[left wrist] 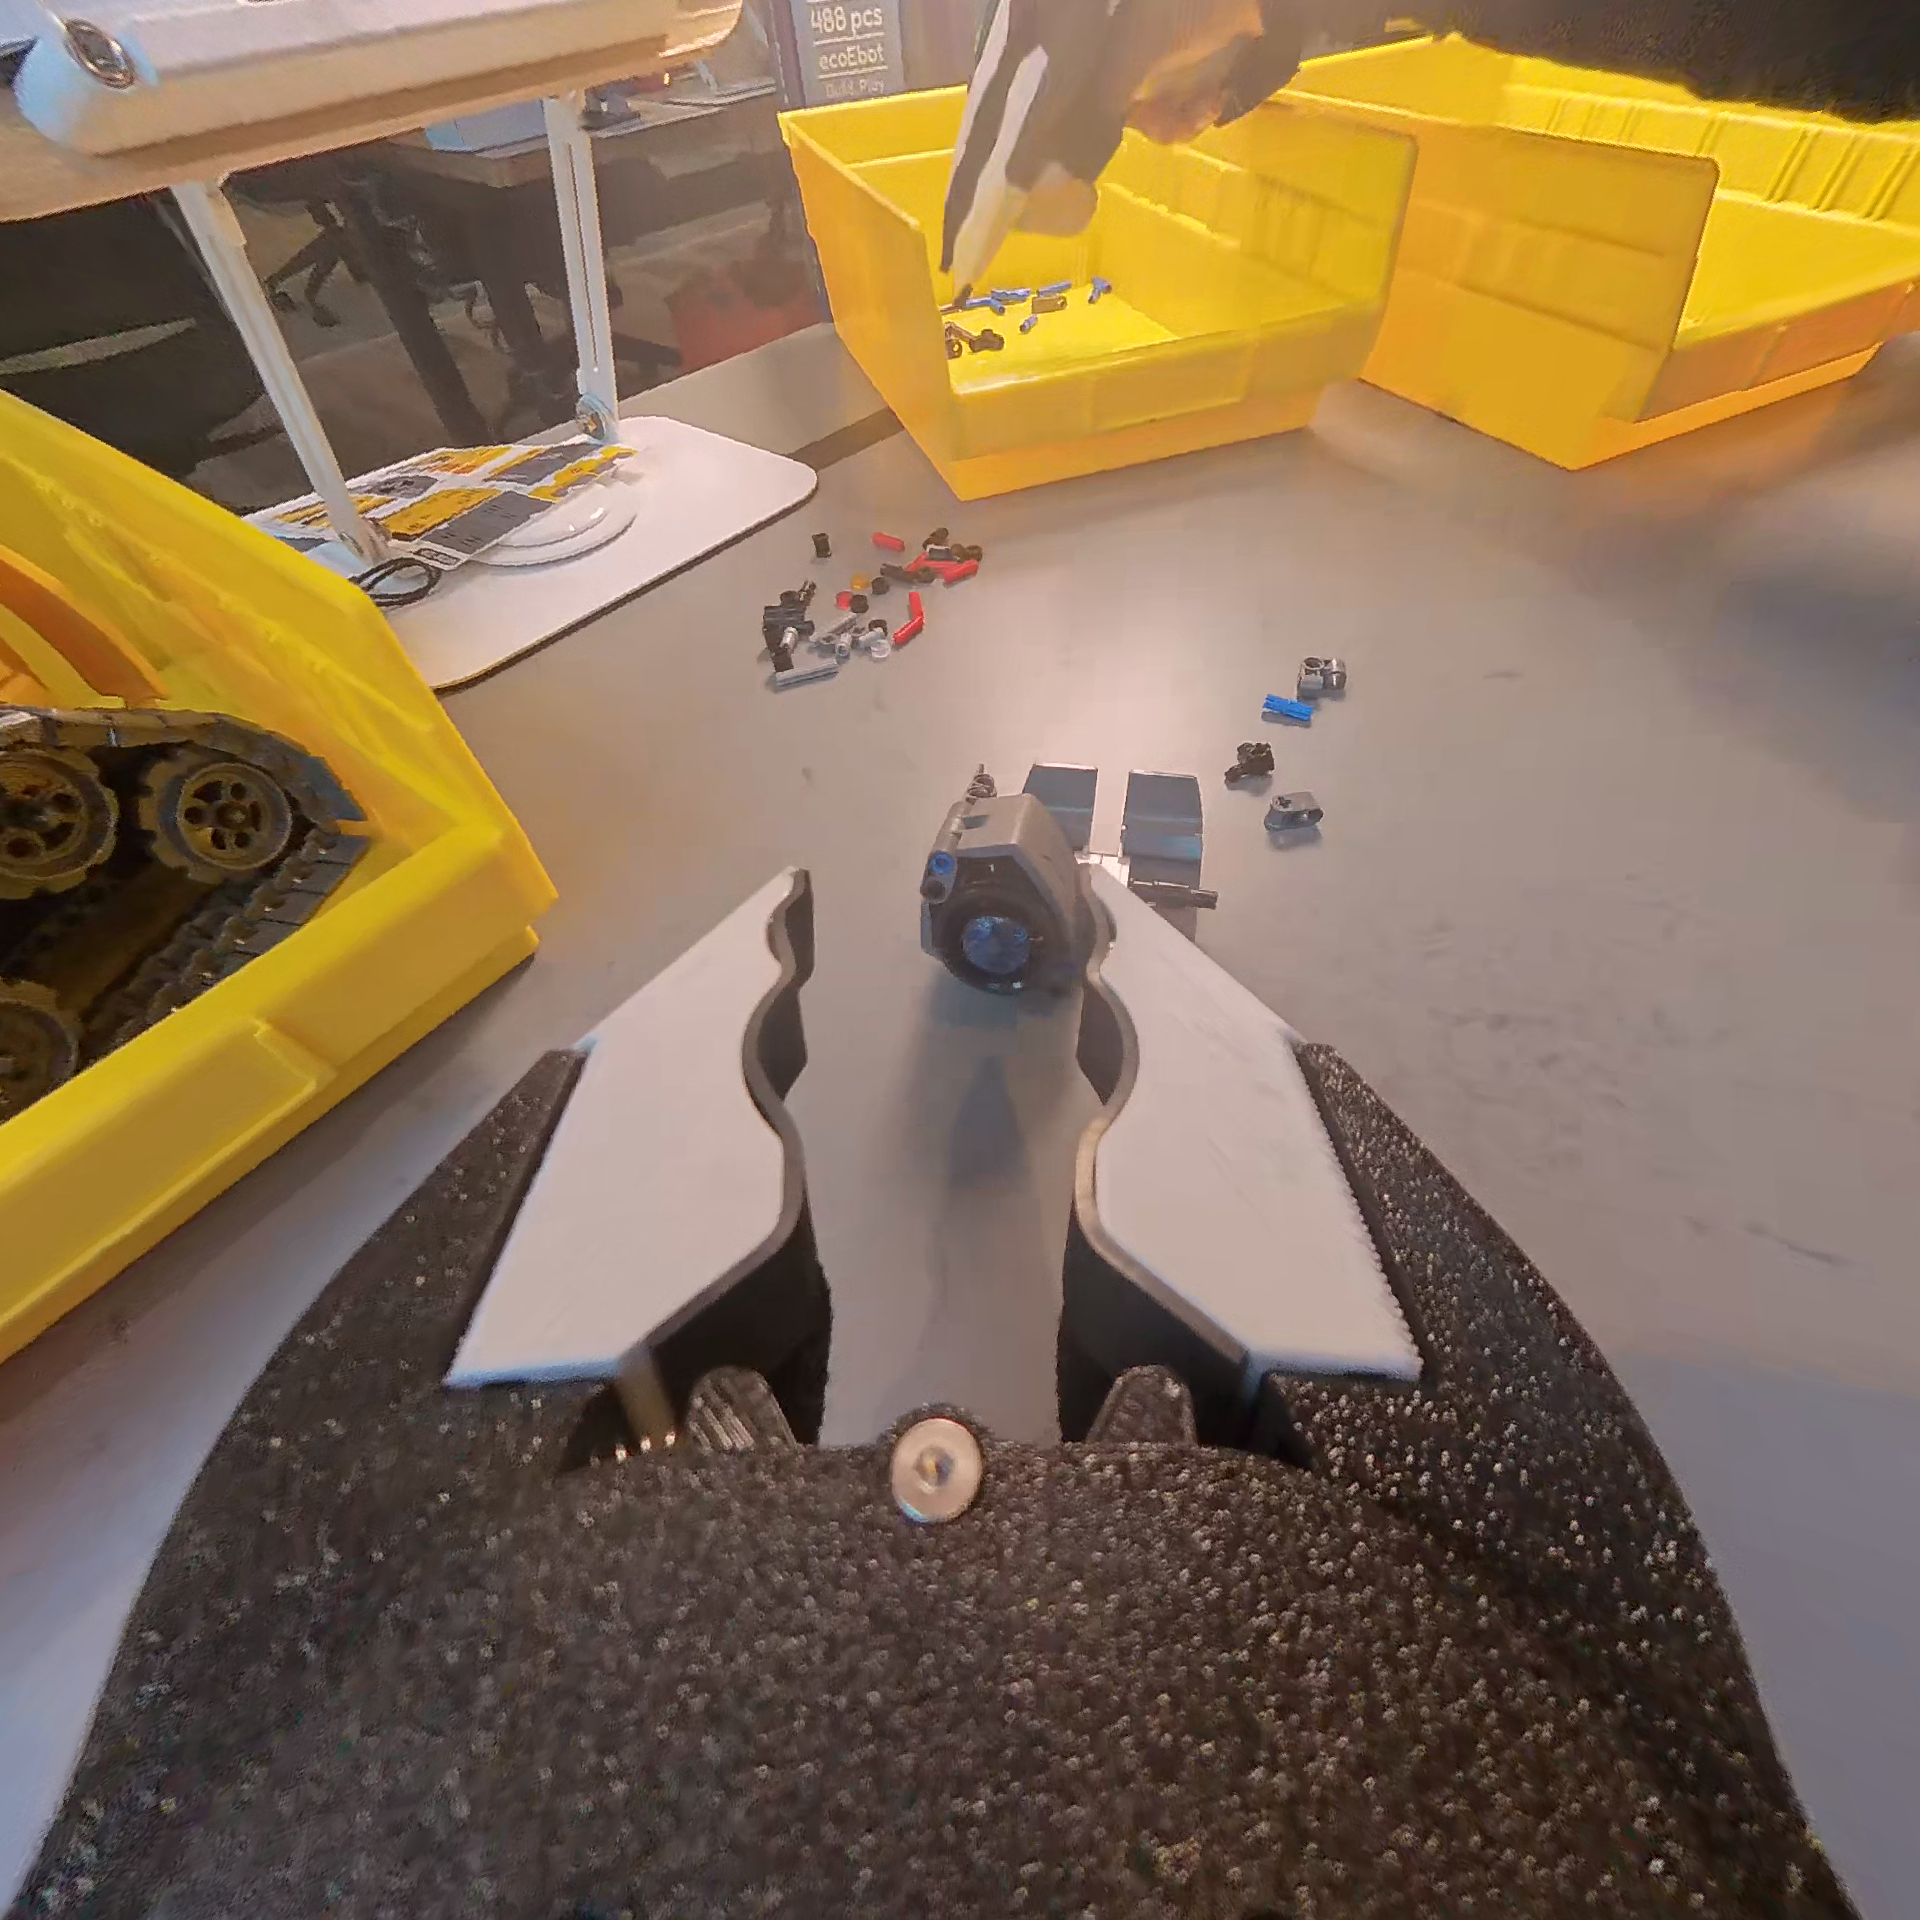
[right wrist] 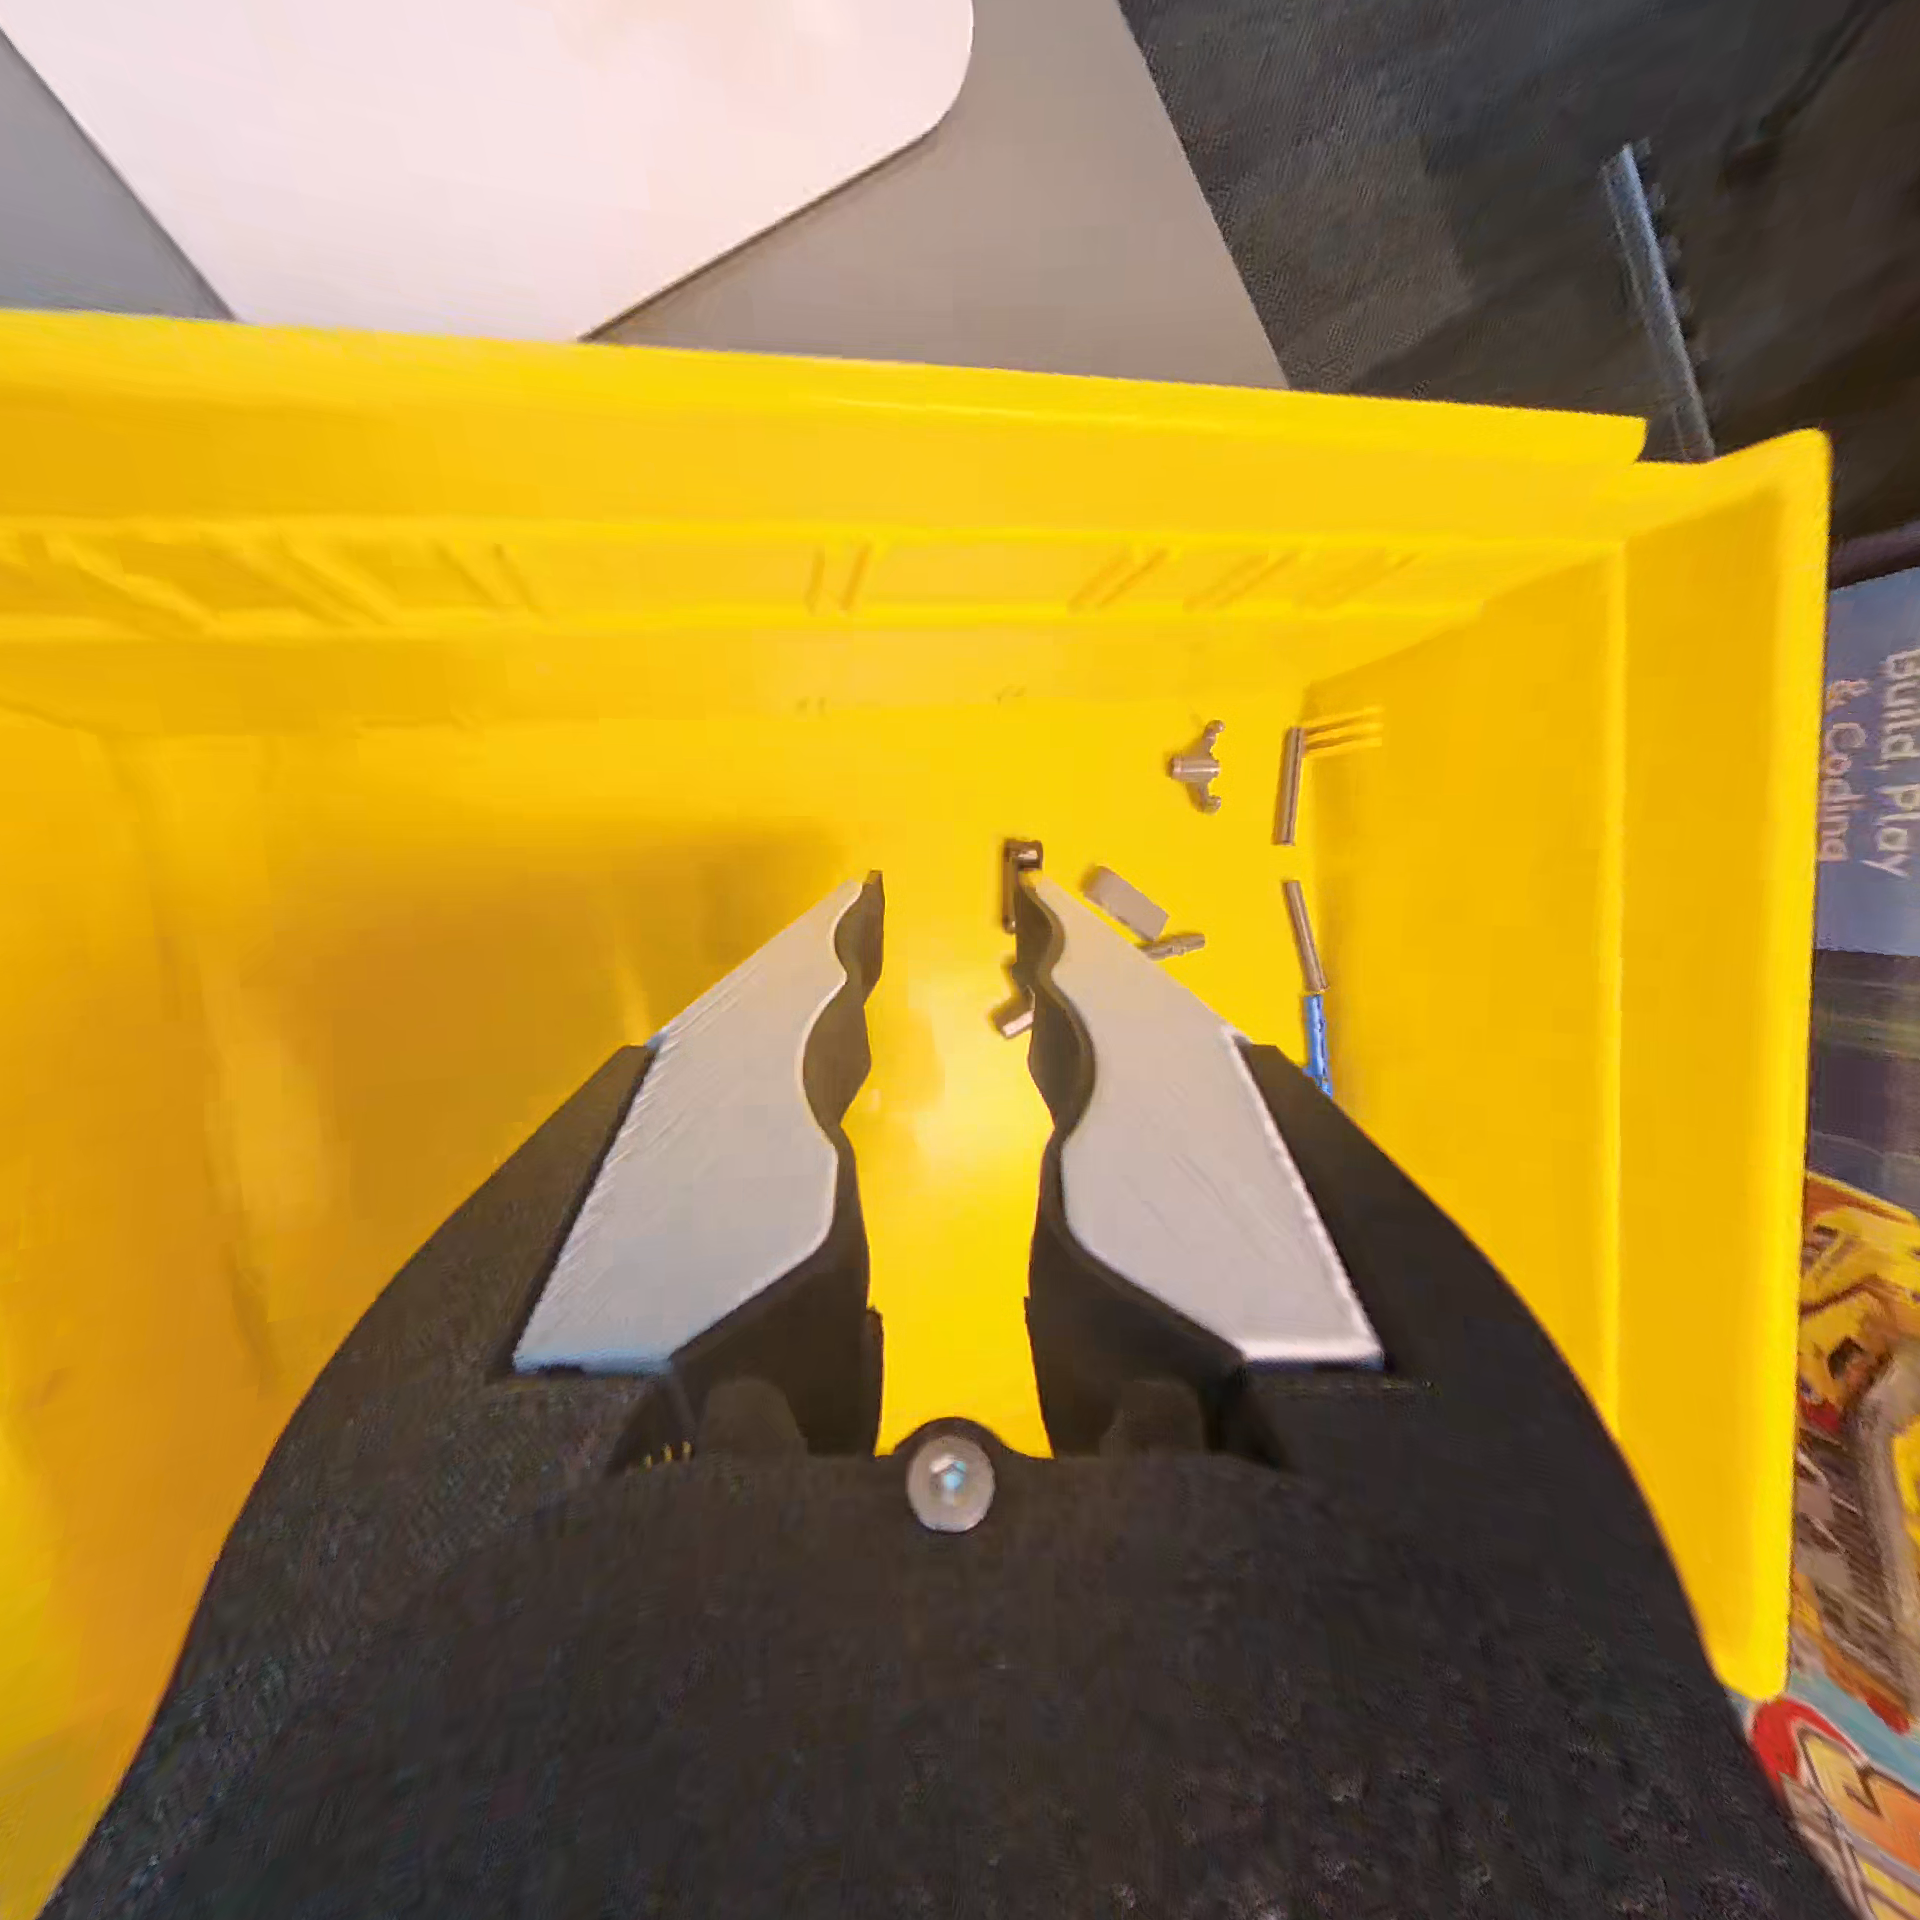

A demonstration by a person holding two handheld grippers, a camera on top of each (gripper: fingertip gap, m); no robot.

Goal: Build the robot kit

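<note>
My left gripper [left wrist: 948,883] is open and low over the grey table. A dark grey brick-built module with a blue round lens [left wrist: 992,904] lies between its fingertips, close to the right finger [left wrist: 1132,956]. Two dark blue-grey panels [left wrist: 1162,821] lie just behind it. My right gripper [right wrist: 951,883] is open with a narrow gap, down inside a yellow bin [right wrist: 727,499]. A small dark grey pin piece [right wrist: 1013,883] lies by its right fingertip. Grey axles and connectors [right wrist: 1195,769] and a blue pin [right wrist: 1317,1029] lie on the bin floor. The right gripper also shows in the left wrist view [left wrist: 961,265].
A pile of small red, black and grey parts [left wrist: 862,603] lies mid-table, with a blue pin [left wrist: 1286,707] and grey connectors to its right. A yellow bin [left wrist: 312,935] at left holds a tracked vehicle [left wrist: 156,831]. A white stand base [left wrist: 675,520], further yellow bins [left wrist: 1662,312] and a printed box [right wrist: 1870,1039] surround the area. There is about 45 centimeters between the tips of the two grippers. To the blue pin [right wrist: 1317,1029]: right tips about 11 centimeters, left tips about 55 centimeters.
</note>
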